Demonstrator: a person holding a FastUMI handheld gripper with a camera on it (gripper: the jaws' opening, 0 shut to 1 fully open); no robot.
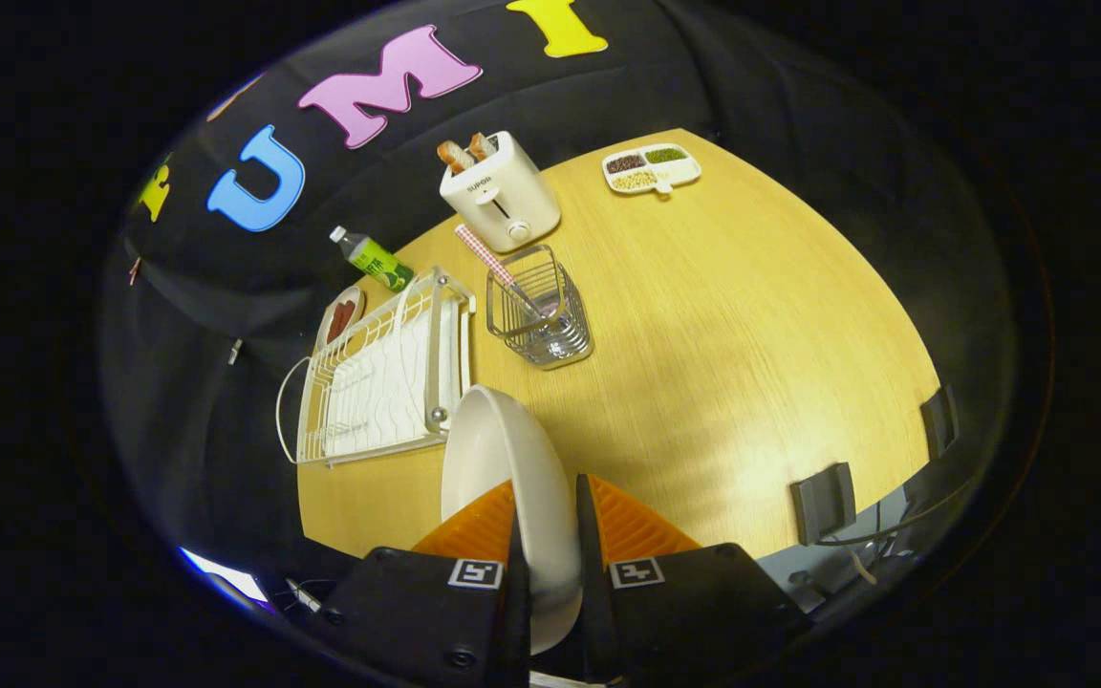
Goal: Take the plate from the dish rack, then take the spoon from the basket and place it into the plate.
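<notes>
Hand-held gripper clamped on the rim of a smooth white plate, held edge-on between both fingers above the wooden worktop. Beyond the plate: white wire dish rack and wire basket holding a checked-handled spoon, its bowl obscured.

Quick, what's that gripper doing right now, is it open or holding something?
Gripper: shut on the white plate, both fingers pressing its rim, held above the table.
</notes>
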